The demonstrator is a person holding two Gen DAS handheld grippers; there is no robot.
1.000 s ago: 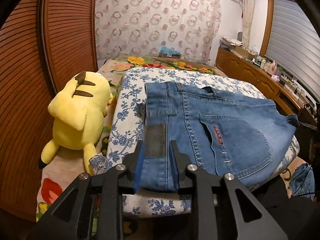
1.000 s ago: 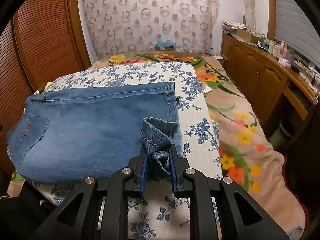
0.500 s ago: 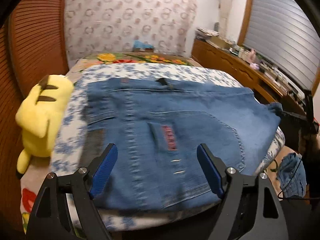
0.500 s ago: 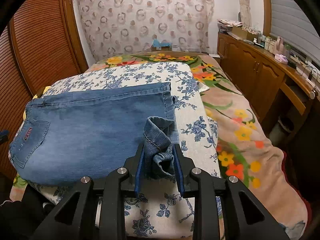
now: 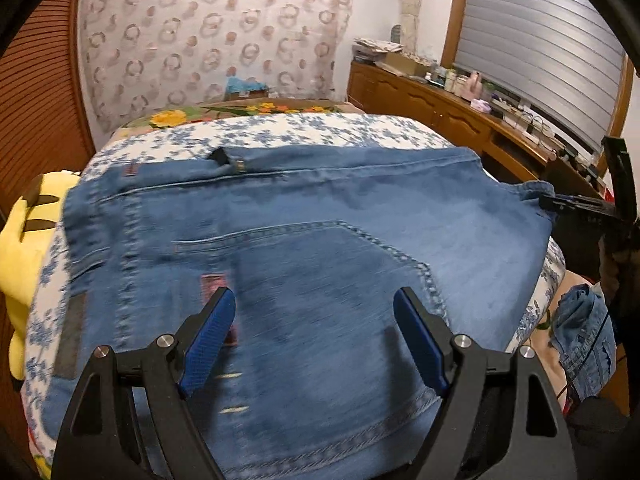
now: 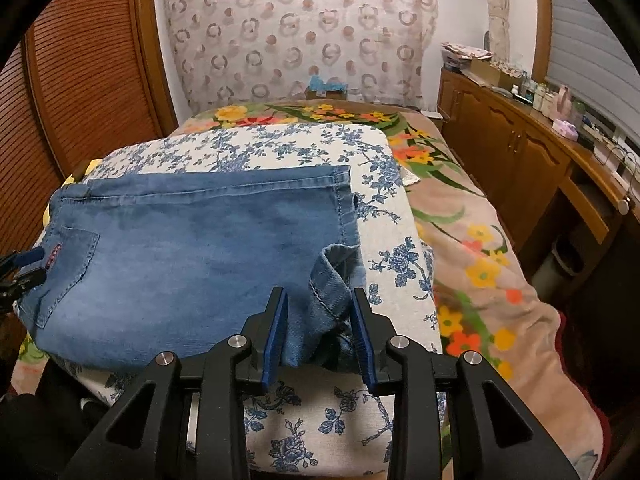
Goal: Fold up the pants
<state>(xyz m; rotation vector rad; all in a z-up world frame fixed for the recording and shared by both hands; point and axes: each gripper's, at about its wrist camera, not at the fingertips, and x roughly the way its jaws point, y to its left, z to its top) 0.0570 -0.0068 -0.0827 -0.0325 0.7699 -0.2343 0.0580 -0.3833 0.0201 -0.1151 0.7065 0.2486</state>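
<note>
Both wrist cams close over the bed edge, angled down; shared: jeans (image 5: 320,240) (image 6: 192,248), floral cushion (image 5: 320,132) (image 6: 280,144), curtained back wall.

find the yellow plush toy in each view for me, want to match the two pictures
Left wrist view: the yellow plush toy sits at the far left edge, beside the blue-flowered white cushion, left of the folded blue denim pants.
Right wrist view: only a yellow sliver peeks out behind the pants' far left corner.
Shared landmark: the small red tag on the pants' back pocket.
</note>
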